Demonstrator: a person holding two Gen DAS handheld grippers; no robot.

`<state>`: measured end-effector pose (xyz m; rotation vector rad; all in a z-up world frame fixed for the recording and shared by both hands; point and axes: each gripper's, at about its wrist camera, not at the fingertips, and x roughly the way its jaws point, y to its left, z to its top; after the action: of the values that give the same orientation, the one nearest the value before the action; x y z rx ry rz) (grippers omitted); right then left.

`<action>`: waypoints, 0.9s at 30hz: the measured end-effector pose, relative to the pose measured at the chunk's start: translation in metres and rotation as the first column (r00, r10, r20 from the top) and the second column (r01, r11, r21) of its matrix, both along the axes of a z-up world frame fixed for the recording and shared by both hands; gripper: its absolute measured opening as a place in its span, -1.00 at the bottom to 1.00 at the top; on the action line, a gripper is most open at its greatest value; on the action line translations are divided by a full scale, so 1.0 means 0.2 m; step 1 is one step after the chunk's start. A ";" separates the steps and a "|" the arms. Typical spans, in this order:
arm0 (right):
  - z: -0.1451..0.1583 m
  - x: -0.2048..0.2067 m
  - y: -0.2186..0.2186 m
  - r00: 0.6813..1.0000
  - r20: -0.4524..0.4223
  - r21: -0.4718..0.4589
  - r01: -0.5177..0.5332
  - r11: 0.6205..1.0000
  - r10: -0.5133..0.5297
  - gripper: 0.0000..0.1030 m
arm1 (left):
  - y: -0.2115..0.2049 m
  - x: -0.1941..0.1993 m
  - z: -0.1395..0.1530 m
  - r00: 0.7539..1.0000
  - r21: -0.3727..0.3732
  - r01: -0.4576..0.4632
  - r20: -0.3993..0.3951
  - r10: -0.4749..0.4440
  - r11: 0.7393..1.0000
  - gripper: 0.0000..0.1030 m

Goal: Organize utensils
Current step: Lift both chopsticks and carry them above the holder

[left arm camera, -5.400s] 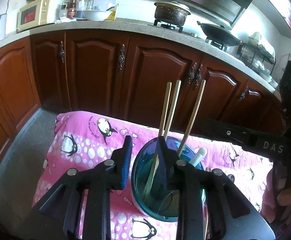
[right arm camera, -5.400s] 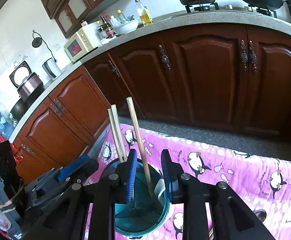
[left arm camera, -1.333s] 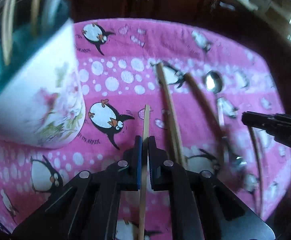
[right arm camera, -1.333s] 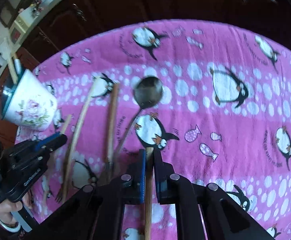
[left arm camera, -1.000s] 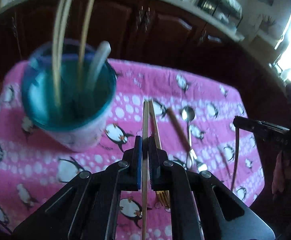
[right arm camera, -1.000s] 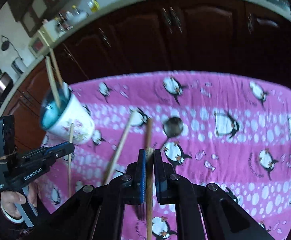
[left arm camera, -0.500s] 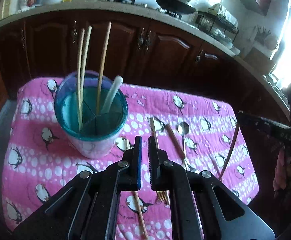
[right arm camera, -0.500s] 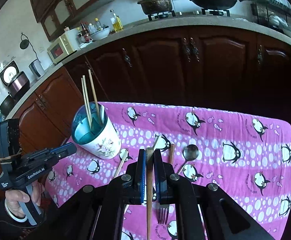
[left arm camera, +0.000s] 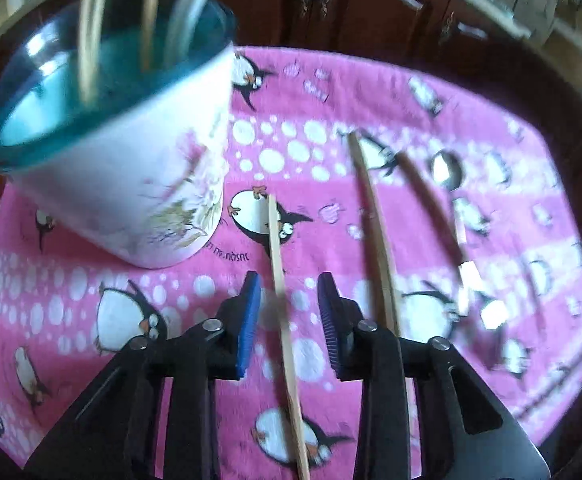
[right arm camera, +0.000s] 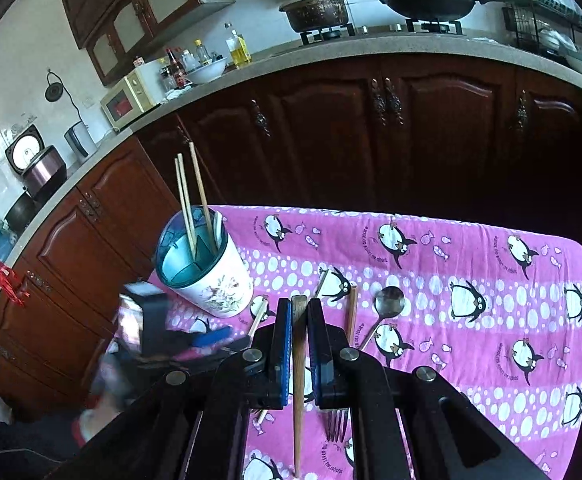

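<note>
Clearly, in the left wrist view, our left gripper [left arm camera: 289, 320] stands released, its blue pads spread to either side of a pale chopstick [left arm camera: 281, 280] that lies flat on the pink penguin cloth [left arm camera: 451, 120]. Whether the pads touch the cloth we cannot tell; the picture is blurred. The utensil cup [left arm camera: 131, 160] sits just beside, up and to our left, with chopsticks and a white handle already standing in it. A second pale stick [left arm camera: 375, 220], a darker stick [left arm camera: 427, 196] and a spoon [left arm camera: 445, 168] lie to the right. We judge that closing off-centre could roll the thin chopstick out from between the pads, or snag the soft cloth and drag the cup's footing. A lift that swings left could also knock the cup's wall, which is close.

From the right wrist view, our right gripper [right arm camera: 300, 344] is clenched on a brown chopstick [right arm camera: 299, 360], held lengthwise between the pads and raised above the cloth [right arm camera: 491, 264]. The cup [right arm camera: 207, 276] stands near the cloth's left edge, with a fork [right arm camera: 337, 424] below us. The left gripper [right arm camera: 211, 338] is a blur beside the cup, so bringing our chopstick there now risks a collision. The grip also sits near the stick's far end, so we think it could pivot and miss the rim.
</note>
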<state>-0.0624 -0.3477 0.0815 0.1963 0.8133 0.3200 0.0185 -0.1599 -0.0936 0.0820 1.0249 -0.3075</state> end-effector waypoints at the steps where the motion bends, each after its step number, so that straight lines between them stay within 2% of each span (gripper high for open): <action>1: 0.01 -0.01 0.00 1.000 0.003 0.003 -0.001 1.000 0.001 -0.87 | -0.01 0.02 -0.01 1.000 0.010 -0.002 -0.005 0.002 1.000 -0.62; 2: 0.01 -0.01 0.00 1.000 0.005 0.005 -0.002 1.000 0.002 -0.87 | -0.02 0.04 -0.04 1.000 0.017 -0.006 -0.012 0.006 1.000 -0.65; 5: 0.03 -0.02 0.01 1.000 0.012 0.013 -0.006 1.000 0.006 -0.86 | -0.01 0.07 -0.03 1.000 -0.003 0.009 -0.026 -0.009 1.000 -0.89; 10: 0.08 -0.02 0.02 0.999 0.037 0.030 -0.022 0.999 0.021 -0.86 | 0.18 0.00 0.14 0.999 -0.192 -0.001 -0.043 -0.007 0.981 -0.92; 12: 0.11 -0.02 0.03 0.998 0.048 0.038 -0.029 0.999 0.027 -0.87 | 0.28 -0.06 0.27 1.000 -0.254 0.003 -0.015 -0.007 0.967 -0.92; 14: 0.13 -0.01 0.05 0.997 0.063 0.041 -0.038 0.998 0.036 -0.86 | 0.34 -0.11 0.37 1.000 -0.277 0.010 0.022 -0.004 0.961 -0.92; 23: 0.23 0.05 0.16 0.991 0.108 0.063 -0.081 0.995 0.073 -0.87 | 0.61 -0.28 0.75 0.985 -0.339 0.020 0.166 0.039 0.941 -0.92; 27: 0.30 0.10 0.20 0.987 0.140 0.079 -0.093 0.992 0.082 -0.86 | 0.70 -0.29 0.91 0.974 -0.362 0.030 0.221 0.055 0.932 -0.92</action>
<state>-0.0427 -0.3080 0.1421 0.2167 0.6746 0.4468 -0.0385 -0.0194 0.0876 -0.2215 0.7269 -0.4618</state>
